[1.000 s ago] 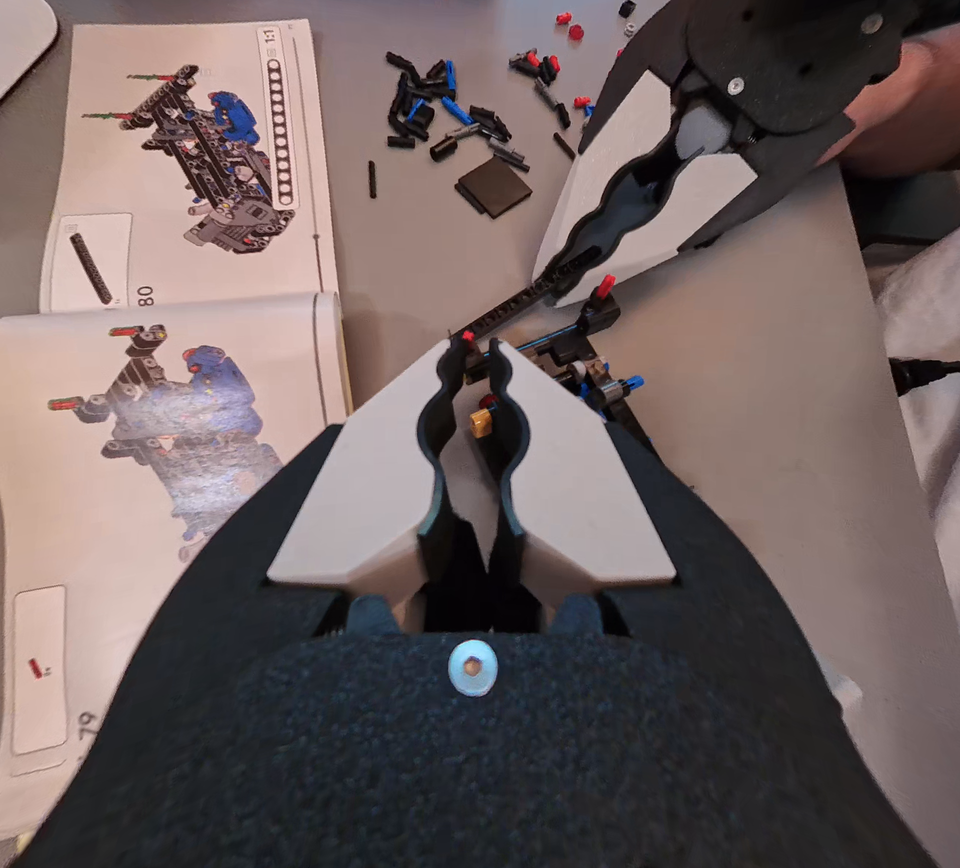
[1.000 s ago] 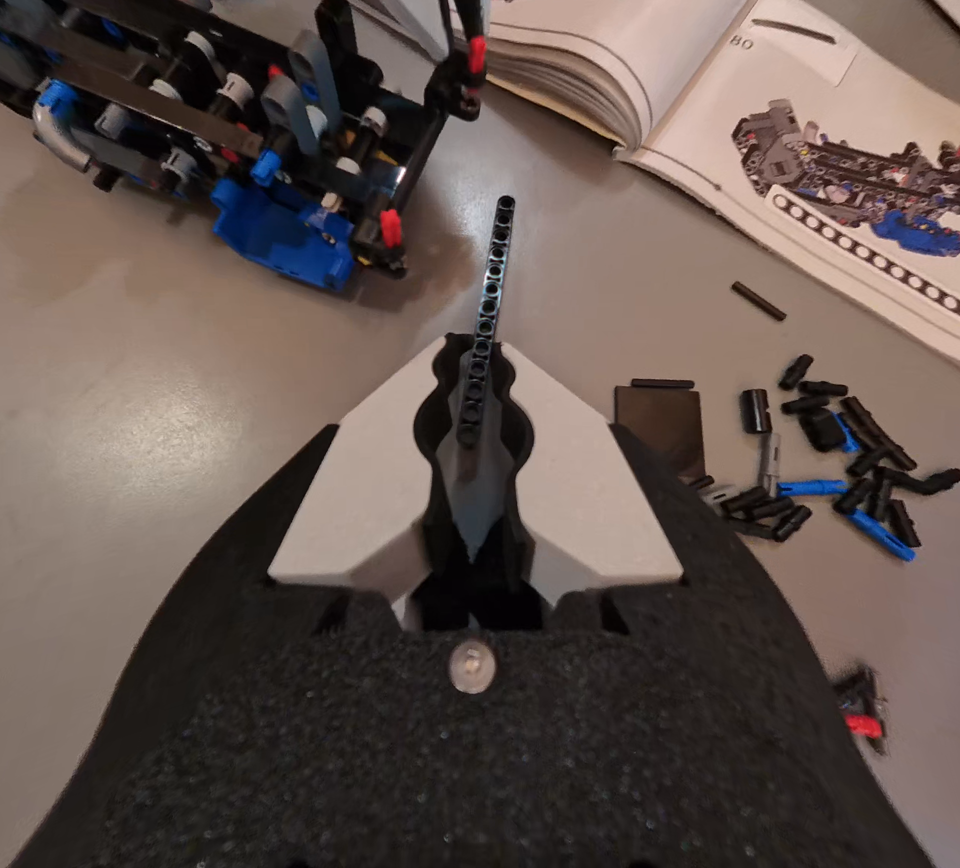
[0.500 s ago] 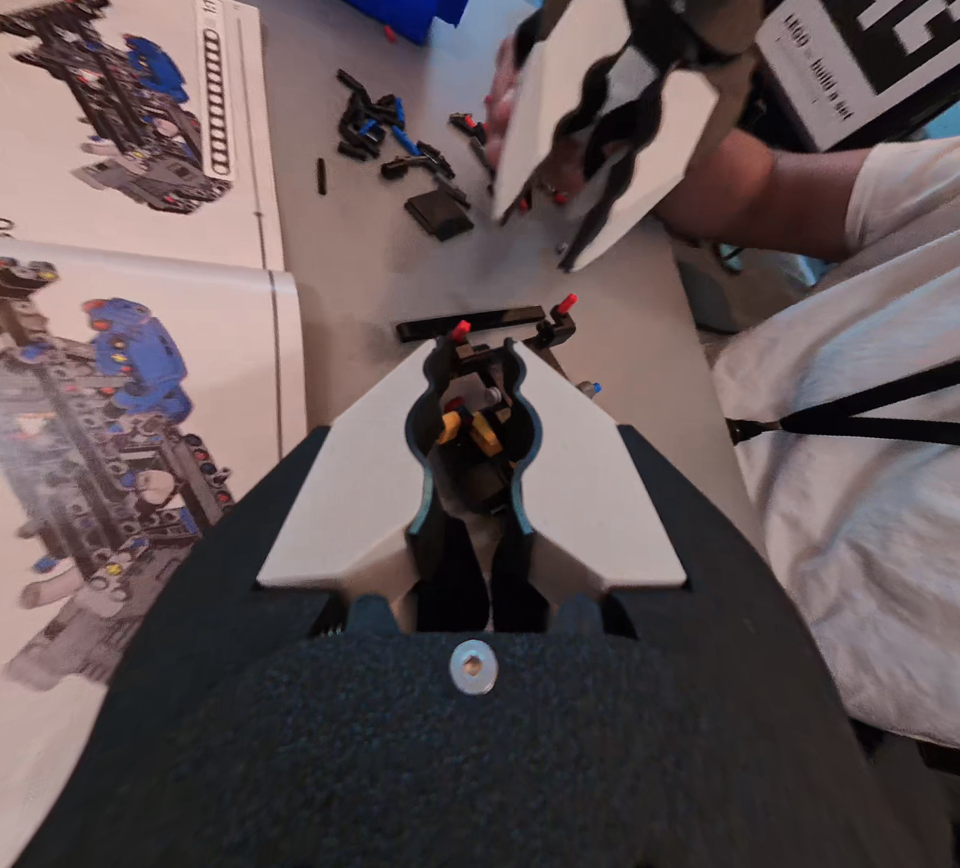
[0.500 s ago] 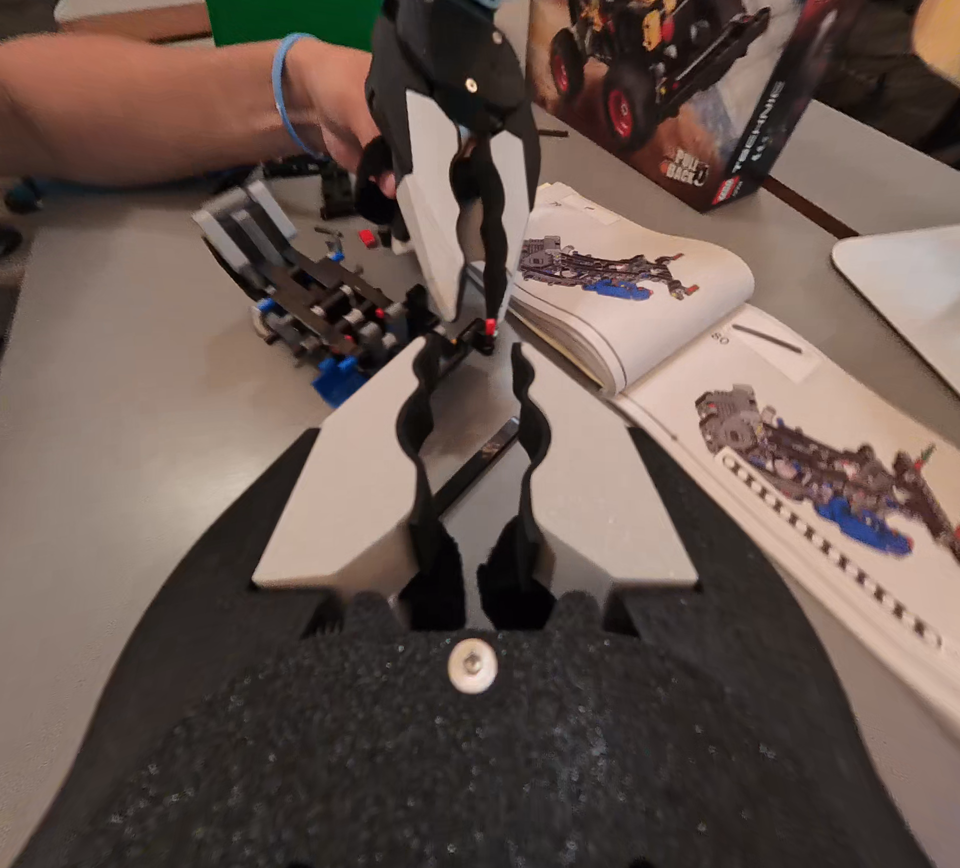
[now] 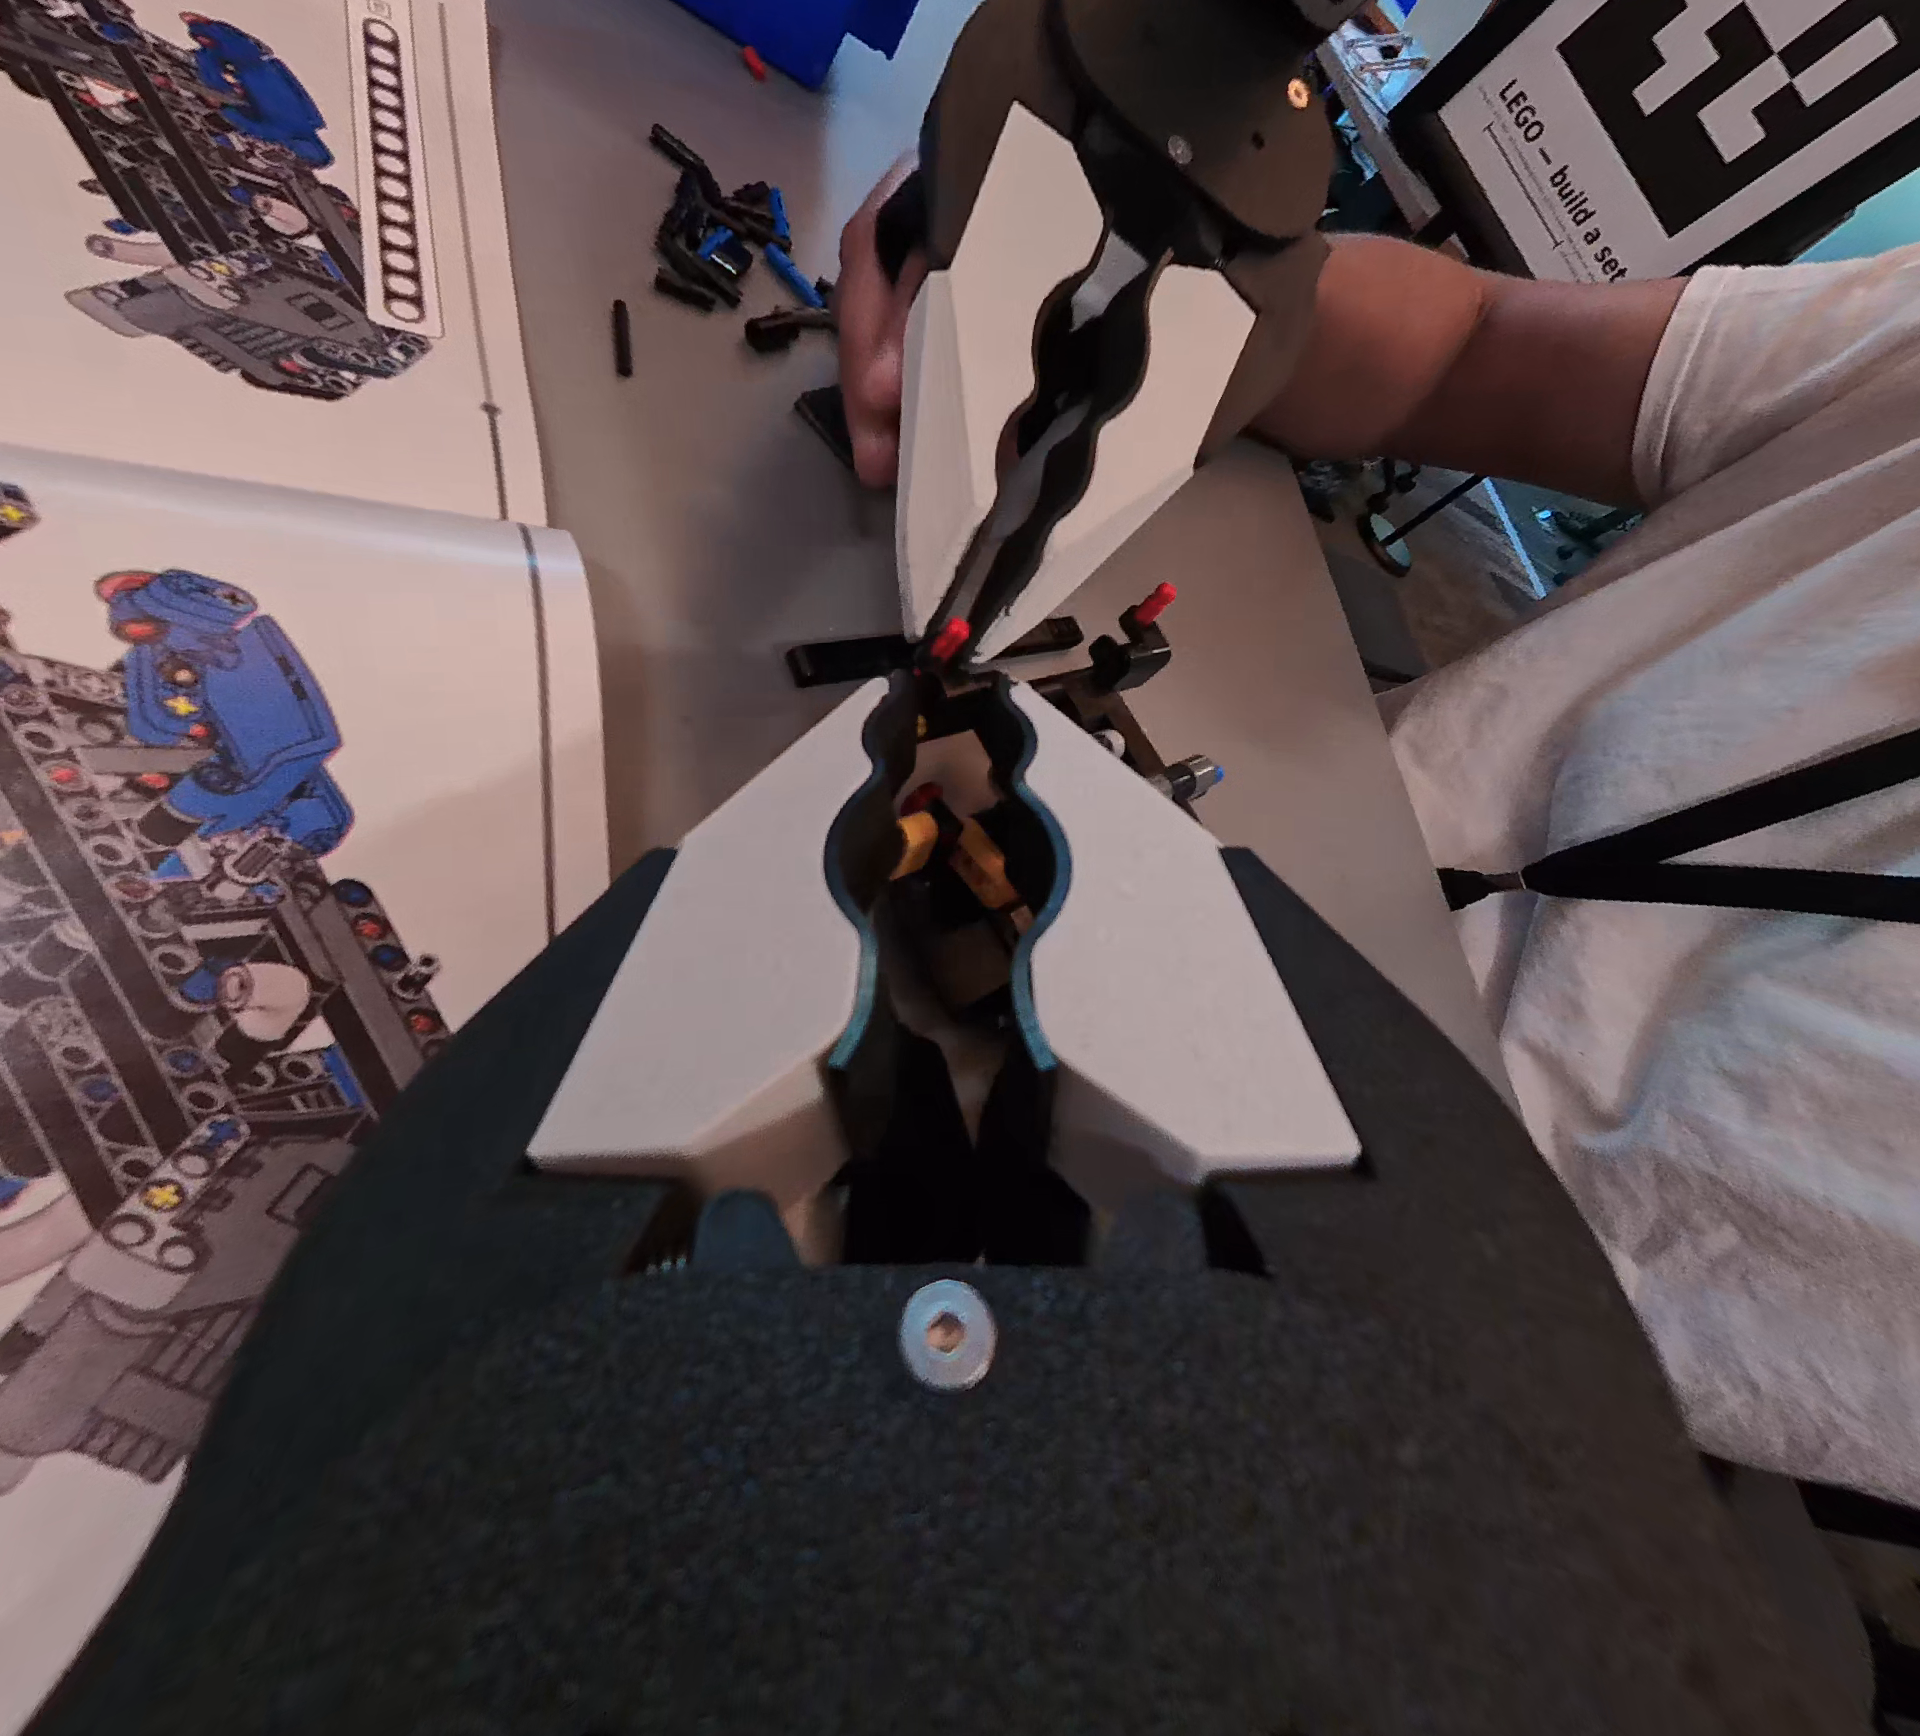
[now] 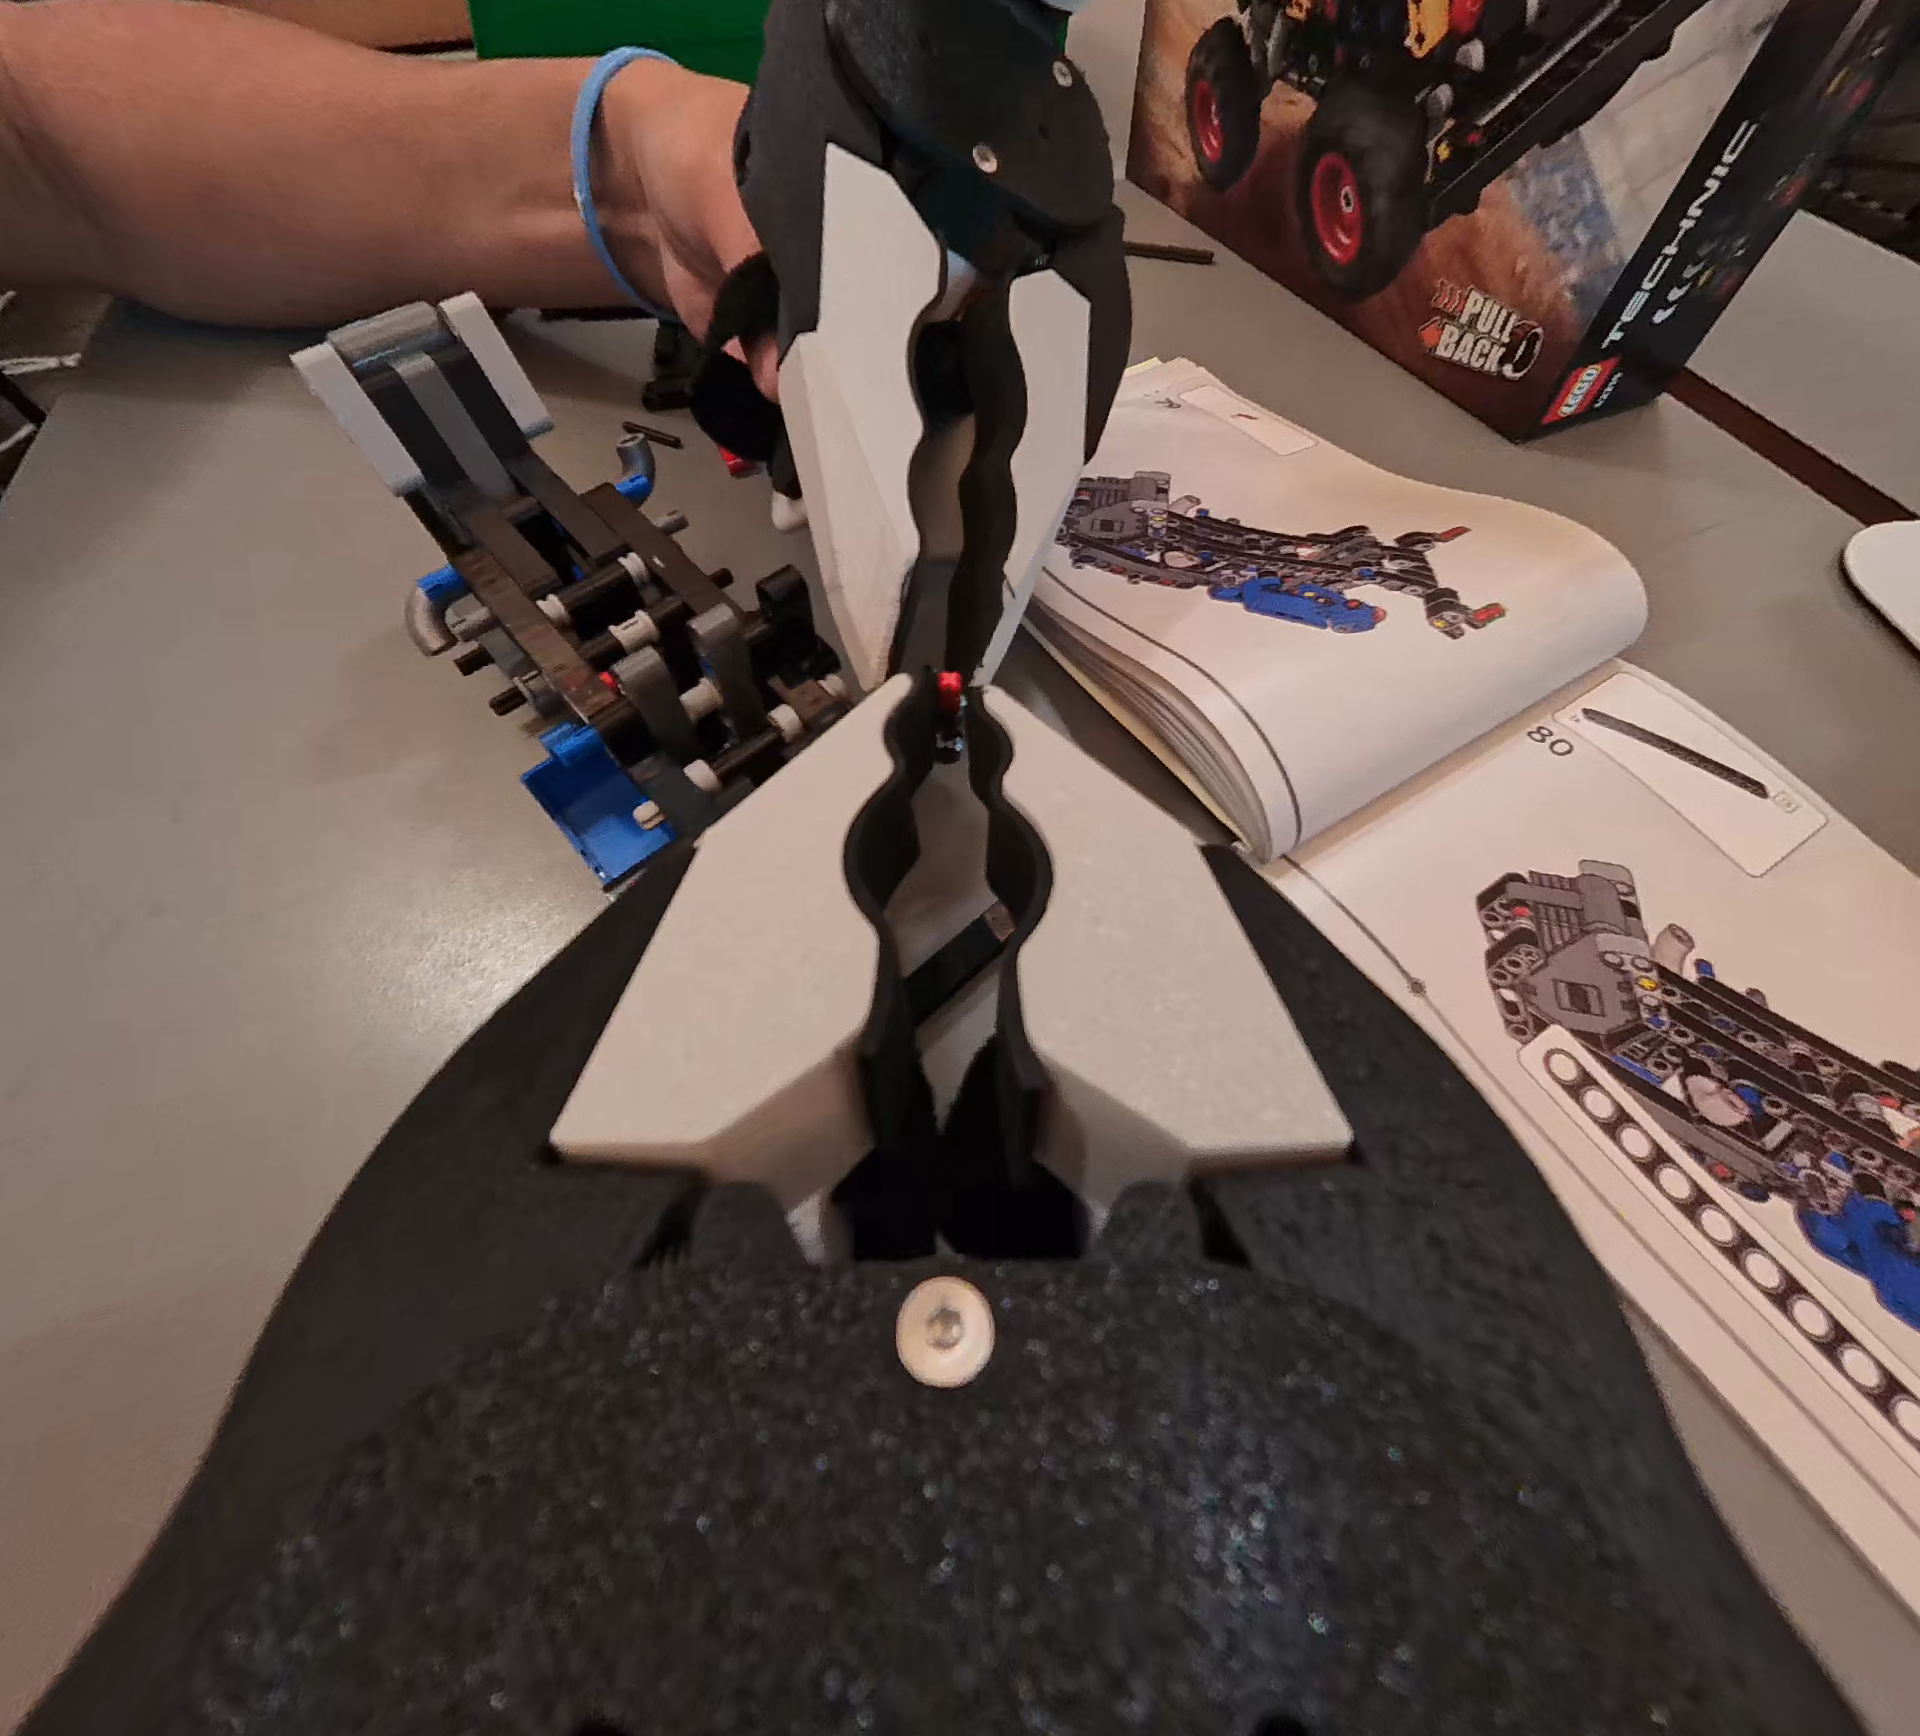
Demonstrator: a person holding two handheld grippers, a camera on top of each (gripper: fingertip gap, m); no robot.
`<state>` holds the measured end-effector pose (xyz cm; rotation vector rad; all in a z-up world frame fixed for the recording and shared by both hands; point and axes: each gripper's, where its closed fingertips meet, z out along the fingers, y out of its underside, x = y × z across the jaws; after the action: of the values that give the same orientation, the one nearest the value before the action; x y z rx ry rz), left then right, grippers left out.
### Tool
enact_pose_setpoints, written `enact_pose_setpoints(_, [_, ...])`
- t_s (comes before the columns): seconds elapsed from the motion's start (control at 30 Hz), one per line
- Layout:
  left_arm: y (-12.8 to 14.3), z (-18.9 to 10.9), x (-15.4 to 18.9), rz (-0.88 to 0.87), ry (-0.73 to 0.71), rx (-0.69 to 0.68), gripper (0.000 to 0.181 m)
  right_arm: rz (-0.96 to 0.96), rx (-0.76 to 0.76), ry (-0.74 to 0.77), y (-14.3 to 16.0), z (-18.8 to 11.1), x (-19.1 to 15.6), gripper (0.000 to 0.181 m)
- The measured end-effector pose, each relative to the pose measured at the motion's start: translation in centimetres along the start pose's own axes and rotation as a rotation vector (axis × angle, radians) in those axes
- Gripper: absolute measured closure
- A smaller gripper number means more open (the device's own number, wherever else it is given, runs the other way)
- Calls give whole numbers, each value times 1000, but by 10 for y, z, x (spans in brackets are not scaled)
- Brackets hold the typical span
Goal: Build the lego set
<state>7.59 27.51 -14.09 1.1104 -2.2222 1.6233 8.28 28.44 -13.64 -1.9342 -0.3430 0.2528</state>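
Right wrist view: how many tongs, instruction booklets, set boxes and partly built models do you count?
Tongs: 2, the left tongs and the right tongs
Instruction booklet: 1
Set box: 1
Partly built model: 1
Total: 5

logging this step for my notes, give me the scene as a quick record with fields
left tongs: shut on the front end of the lego model
right tongs: tips around the red pin, grip unclear
black beam: lying flat, not held
instruction booklet: open beside the model
loose parts: small pile beyond the beam
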Motion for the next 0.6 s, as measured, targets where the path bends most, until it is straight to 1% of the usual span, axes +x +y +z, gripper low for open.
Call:
enact_pose_setpoints(0.17, [0, 0, 0, 10, -12, 3, 170, 28, -15, -11, 1, -1, 1, 178])
enact_pose_setpoints(0.3, [0, 0, -1, 3, -14, 6, 170, 208, -36, -44, 1, 0, 2, 178])
enact_pose_setpoints(0.33, [0, 0, -2, 2, -22, 4, 170, 228, -37, -42, 2, 0, 3, 178])
enact_pose_setpoints(0.4, [0, 0, -3, 7, -26, 4, 170, 189, -42, -20, 1, 0, 3, 179])
enact_pose_setpoints(0.47, [0, 0, -3, 4, -23, 6, 170, 54, -60, 37, 0, 0, 3, 179])
enact_pose_setpoints(0.5, [0, 0, -2, 4, -18, 6, 170, 15, -70, 57, 0, 0, 3, 178])
enact_pose_setpoints(0.57, [0, -1, -1, 7, -11, 8, 170, -17, -72, 73, -2, -1, 2, 179])
enact_pose_setpoints(0.6, [0, 0, -1, 9, -12, 5, 170, 2, -71, 68, -1, -1, 2, 179])
